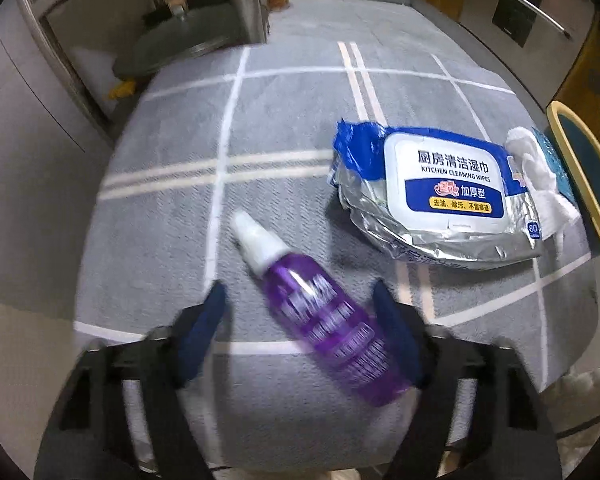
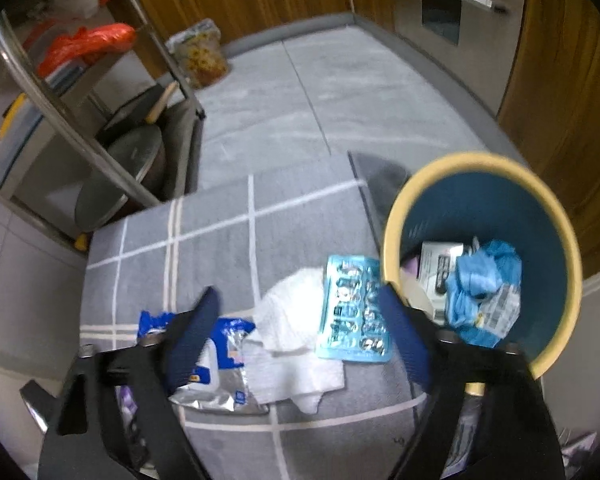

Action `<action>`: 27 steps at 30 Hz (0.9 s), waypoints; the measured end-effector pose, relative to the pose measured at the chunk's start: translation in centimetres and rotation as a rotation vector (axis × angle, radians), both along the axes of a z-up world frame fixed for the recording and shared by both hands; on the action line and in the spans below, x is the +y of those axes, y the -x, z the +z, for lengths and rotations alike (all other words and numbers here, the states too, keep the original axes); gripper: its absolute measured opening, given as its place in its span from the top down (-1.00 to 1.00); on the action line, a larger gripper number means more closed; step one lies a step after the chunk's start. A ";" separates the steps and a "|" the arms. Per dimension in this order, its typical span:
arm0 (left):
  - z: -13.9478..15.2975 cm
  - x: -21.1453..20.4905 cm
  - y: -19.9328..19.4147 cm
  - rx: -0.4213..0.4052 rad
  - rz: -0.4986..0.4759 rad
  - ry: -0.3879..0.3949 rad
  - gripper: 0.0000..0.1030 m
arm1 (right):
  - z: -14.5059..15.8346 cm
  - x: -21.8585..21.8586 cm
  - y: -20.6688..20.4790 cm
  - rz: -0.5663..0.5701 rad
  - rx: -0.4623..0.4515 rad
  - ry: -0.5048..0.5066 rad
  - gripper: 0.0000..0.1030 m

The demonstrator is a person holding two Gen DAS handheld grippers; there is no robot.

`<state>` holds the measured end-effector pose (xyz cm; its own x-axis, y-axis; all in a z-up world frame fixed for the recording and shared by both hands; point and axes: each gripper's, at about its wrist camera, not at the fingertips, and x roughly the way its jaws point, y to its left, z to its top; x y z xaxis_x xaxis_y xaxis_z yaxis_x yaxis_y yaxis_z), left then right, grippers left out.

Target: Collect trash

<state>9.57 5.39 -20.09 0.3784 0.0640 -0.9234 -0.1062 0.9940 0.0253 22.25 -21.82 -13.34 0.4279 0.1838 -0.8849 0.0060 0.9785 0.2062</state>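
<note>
1. Trash lies scattered on a grey rug (image 1: 284, 128) with white grid lines, spread on the floor beside a bin (image 2: 556, 240) that has a yellow rim and a blue inside.
2. Purple spray bottle (image 1: 320, 312) with a white cap lies on its side on the rug, slanting between the fingers of the left gripper (image 1: 300, 300). Those fingers stand apart on either side of it; the right one is very near the bottle, but the blur hides whether it touches.
3. Wipes pack (image 1: 444, 188), blue and silver, lies flat just beyond the bottle.
4. White tissue (image 2: 296, 344) is crumpled against the pack's end, and a blue blister sheet (image 2: 354, 308) rests partly on the tissue, right beside the bin.
5. Right gripper (image 2: 300, 304) hangs over the tissue and blister sheet, its fingers parted and holding nothing.
6. Blue crumpled material (image 2: 484, 276) and a small box (image 2: 440, 264) are already inside the bin.
</note>
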 end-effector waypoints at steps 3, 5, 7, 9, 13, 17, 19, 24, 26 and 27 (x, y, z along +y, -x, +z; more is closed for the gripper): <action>-0.6 -0.1 -0.3 0.018 -0.004 0.009 0.03 | -1.1 -0.1 -0.4 -0.002 0.056 -0.022 -0.12; -0.7 -0.1 -0.6 0.016 -0.008 0.004 0.10 | -1.4 -0.1 -0.7 0.005 0.062 -0.014 -0.08; -0.6 0.3 -0.9 0.010 -0.001 0.006 0.27 | -1.6 0.0 -1.0 0.015 0.066 -0.001 -0.04; -0.6 0.7 -1.1 0.004 0.007 0.024 0.34 | -2.0 -0.1 -1.3 0.015 0.077 0.006 -0.03; 0.8 1.6 -1.2 -0.048 0.036 0.030 0.36 | -2.8 -0.6 -2.1 0.008 0.107 0.000 0.00; 3.5 2.2 -1.6 -0.139 0.049 -0.002 0.36 | -3.7 -0.7 -2.5 0.010 0.140 -0.013 0.00; 5.1 2.4 -1.9 -0.193 0.046 -0.011 0.36 | -4.1 -0.6 -2.7 0.010 0.153 -0.009 0.00; 7.1 2.4 -2.7 -0.266 0.030 0.007 0.38 | -5.4 -0.5 -3.1 0.014 0.176 0.033 0.00; 7.4 2.1 -2.9 -0.281 0.023 0.014 0.38 | -5.9 -0.6 -3.2 0.016 0.186 0.047 0.00; 7.6 1.9 -3.1 -0.289 0.017 0.025 0.38 | -6.1 -0.6 -3.2 0.017 0.189 0.050 0.00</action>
<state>12.66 7.33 -12.49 0.6254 0.0508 -0.7786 -0.1221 0.9920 -0.0333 25.48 -22.43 -19.41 0.2501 0.1431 -0.9576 0.0235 0.9878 0.1538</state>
